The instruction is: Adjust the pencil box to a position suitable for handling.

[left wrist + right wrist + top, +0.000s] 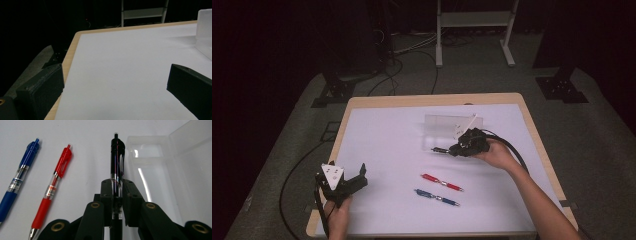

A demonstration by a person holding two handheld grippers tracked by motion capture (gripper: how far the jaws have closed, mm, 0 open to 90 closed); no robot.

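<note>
My right gripper (451, 150) (117, 187) is shut on a black pen (117, 157) (440, 149), which sticks out past the jaws toward the left in the high view. It hovers just above the near edge of a clear plastic case (447, 131) (160, 160) that lies open on the white mat. A red pen (442, 182) (53, 185) and a blue pen (437, 197) (18, 178) lie side by side on the mat nearer the person. My left gripper (354, 180) (115, 87) rests at the table's near left corner, jaws wide apart with nothing between them.
A white mat (387, 150) covers the wooden table (362, 100). Beyond the far edge stand a white metal frame (474, 30) and black stands with cables on the grey floor. The case's lid (192, 147) is raised at the right of the right gripper view.
</note>
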